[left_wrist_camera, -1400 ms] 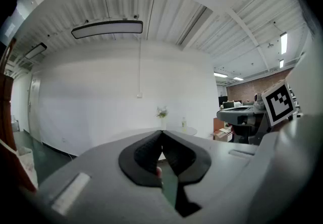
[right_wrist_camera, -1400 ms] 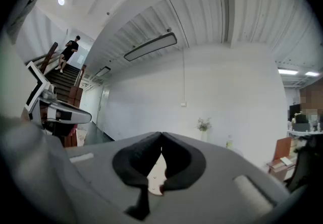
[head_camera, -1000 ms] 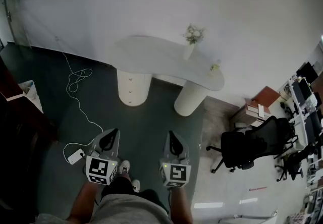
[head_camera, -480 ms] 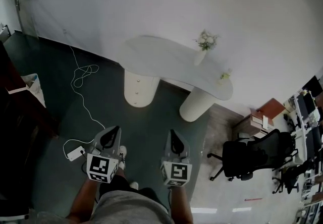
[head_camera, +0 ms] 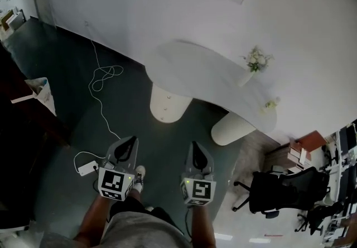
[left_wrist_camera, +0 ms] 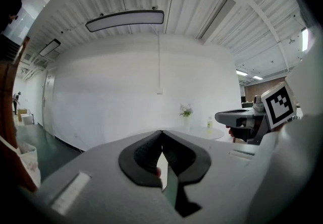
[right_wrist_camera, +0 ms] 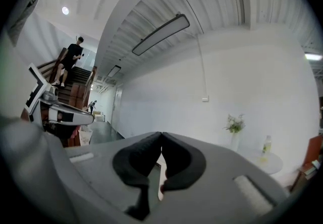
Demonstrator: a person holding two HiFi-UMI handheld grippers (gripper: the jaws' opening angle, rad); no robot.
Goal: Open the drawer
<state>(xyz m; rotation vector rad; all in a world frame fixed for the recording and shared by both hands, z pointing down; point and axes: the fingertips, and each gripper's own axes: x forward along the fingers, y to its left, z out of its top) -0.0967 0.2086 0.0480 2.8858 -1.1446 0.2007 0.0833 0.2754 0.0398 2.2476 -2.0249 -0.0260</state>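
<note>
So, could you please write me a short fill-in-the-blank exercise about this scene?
1. The vase of flowers stands on the white ____.
2. The left gripper and the right gripper both have their jaws ____.
3. In the head view, the black office chair stands to the ____ of both grippers.
4. A white ____ trails across the dark floor.
Missing words: table; shut; right; cable.

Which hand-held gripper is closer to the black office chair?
Right. The right hand-held gripper is on the side toward the black office chair; the left hand-held gripper is beyond it, farther away.
</note>
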